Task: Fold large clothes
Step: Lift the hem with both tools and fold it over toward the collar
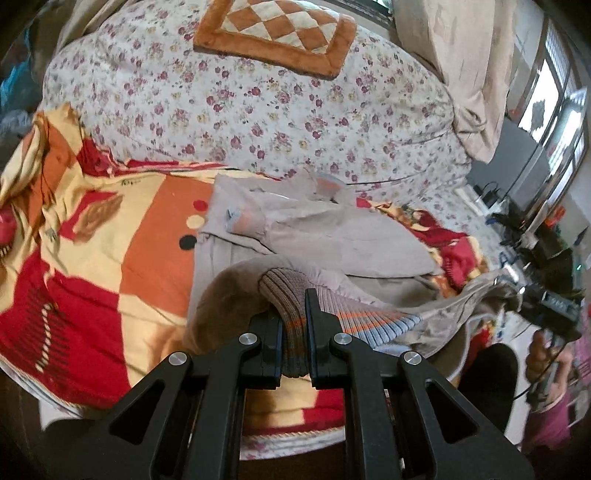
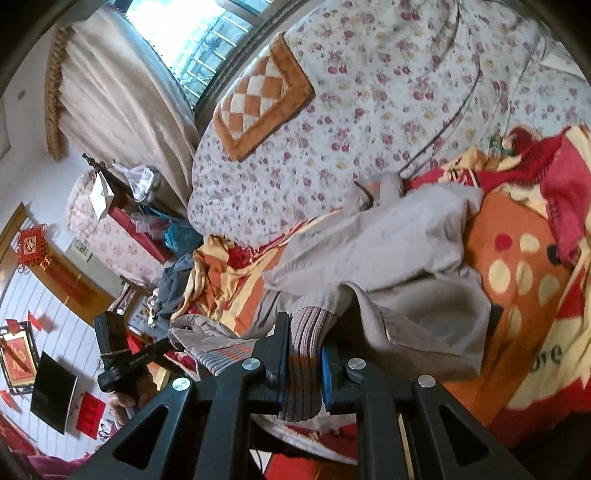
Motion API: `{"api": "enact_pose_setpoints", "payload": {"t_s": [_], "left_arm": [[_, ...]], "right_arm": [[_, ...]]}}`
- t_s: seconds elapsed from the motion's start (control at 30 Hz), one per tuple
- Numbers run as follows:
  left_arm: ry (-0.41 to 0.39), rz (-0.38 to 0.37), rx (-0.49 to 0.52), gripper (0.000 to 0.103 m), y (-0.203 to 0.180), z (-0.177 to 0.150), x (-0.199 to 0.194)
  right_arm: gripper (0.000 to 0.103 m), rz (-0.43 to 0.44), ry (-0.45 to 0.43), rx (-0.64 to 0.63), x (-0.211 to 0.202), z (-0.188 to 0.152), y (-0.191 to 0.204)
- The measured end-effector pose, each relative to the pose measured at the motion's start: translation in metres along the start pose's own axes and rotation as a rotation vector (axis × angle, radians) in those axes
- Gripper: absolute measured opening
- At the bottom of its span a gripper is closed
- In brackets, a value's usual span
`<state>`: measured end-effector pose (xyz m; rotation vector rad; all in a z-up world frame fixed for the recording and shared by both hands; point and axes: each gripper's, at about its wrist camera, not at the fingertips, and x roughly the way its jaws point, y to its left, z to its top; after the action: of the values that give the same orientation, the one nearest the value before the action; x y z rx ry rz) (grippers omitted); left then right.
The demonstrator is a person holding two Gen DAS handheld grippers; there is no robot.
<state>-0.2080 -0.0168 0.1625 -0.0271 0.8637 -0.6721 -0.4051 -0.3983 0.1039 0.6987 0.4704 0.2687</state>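
A beige corduroy jacket lies spread on the bed, a sleeve folded across its chest. Its ribbed hem, striped orange and blue, is lifted off the blanket at the near edge. My left gripper is shut on one end of that hem, the knit bunched between the black fingers. In the right wrist view the jacket slopes away, and my right gripper is shut on the other end of the ribbed hem between blue pads. The hem hangs slack between the two grippers.
A red, orange and cream blanket covers the bed under the jacket. Behind it rises a floral quilt with a checkered cushion on top. A curtain and window stand beyond. A hand shows at the right edge.
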Motion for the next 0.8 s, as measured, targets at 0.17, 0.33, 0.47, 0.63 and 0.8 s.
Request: {"api": "enact_pose_setpoints", "payload": {"t_s": [0.17,0.33,0.47,0.63,0.8], "left_arm": [[-0.003,0.043,0.035,0.009,-0.007,0.009,0.013],[-0.002,0.057,0.035,0.009,-0.007,0.019,0.026],[-0.002,0.079,0.048,0.009,-0.006,0.027,0.035],[0.0,0.086,0.051,0.009,-0.006,0.034,0.044],[0.002,0.09,0.051,0.009,-0.005,0.042,0.051]], "right_arm": [[0.013,-0.043,0.003,-0.021,0.012,0.014,-0.005],[0.013,-0.054,0.002,-0.007,0.021,0.024,-0.013],[0.013,-0.075,0.002,-0.015,0.027,0.03,-0.016],[0.013,-0.087,0.0,-0.011,0.032,0.036,-0.02],[0.013,-0.101,-0.006,-0.025,0.037,0.042,-0.019]]}}
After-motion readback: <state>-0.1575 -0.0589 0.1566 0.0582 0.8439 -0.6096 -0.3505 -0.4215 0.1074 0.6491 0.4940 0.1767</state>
